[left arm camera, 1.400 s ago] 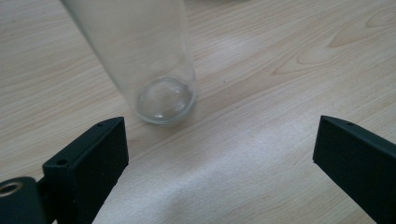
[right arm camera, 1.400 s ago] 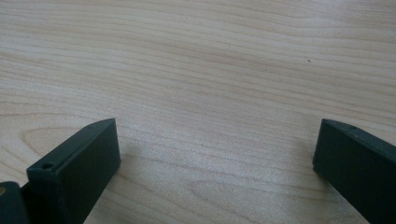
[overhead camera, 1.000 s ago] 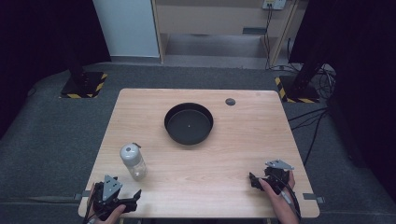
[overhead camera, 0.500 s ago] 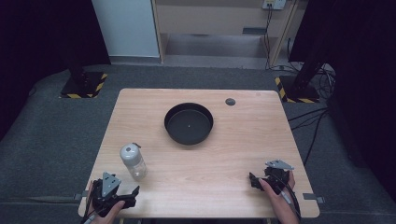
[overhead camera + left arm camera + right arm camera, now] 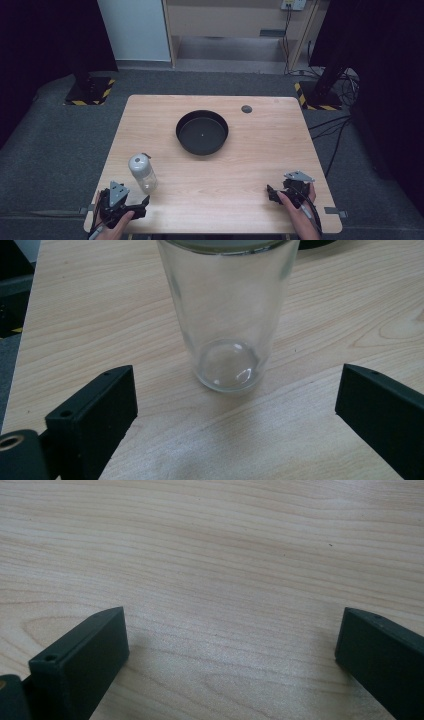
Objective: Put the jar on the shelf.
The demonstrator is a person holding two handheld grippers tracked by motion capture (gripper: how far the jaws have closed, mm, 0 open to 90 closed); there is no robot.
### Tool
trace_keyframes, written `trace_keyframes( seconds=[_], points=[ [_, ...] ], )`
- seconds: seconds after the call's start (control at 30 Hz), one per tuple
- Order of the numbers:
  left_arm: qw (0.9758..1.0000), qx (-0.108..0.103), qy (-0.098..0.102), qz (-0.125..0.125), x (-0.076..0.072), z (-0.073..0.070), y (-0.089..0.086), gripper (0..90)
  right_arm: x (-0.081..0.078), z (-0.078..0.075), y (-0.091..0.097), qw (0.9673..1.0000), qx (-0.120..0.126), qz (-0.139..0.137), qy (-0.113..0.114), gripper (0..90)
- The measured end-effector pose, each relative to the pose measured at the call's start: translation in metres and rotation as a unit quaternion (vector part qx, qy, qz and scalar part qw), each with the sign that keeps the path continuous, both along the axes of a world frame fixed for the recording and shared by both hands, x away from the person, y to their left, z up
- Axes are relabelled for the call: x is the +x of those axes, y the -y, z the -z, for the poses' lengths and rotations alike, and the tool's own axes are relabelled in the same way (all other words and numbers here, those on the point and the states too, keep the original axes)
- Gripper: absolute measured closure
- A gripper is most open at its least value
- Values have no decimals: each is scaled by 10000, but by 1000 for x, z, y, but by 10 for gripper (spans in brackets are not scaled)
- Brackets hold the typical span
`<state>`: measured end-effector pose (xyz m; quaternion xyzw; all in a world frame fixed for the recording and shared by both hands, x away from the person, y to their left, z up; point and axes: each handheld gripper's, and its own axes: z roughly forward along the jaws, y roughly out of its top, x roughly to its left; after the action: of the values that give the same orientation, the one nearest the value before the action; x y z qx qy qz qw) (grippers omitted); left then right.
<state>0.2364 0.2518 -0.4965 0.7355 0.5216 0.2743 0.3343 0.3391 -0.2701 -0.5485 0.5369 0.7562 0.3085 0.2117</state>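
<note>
Clear glass jar [image 5: 227,315] without label, left claw [image 5: 235,405] apart before it, right claw [image 5: 232,645] apart over bare table [image 5: 225,545]

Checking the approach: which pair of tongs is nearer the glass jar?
The left tongs, open just short of the clear glass jar with grey lid; the right tongs face bare wood.

Black round pan [image 5: 202,132] mid-table, small dark disc [image 5: 246,108] near the far edge (just right of the pan), light wooden table [image 5: 240,165], grey carpet floor [image 5: 60,145].
</note>
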Motion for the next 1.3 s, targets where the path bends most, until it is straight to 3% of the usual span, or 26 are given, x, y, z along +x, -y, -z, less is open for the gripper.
trace_keyframes(
  seconds=[0.83, 1.3],
  points=[
    [9994, -215, 253, -63, 33, -4, 10, 20, 0, 0, 0, 10000, 0, 5, 0, 6],
    [9975, -426, 506, -254, 45, 1, 10, 55, 0, 0, 0, 10000, 0, 5, -1, 6]
  ],
)
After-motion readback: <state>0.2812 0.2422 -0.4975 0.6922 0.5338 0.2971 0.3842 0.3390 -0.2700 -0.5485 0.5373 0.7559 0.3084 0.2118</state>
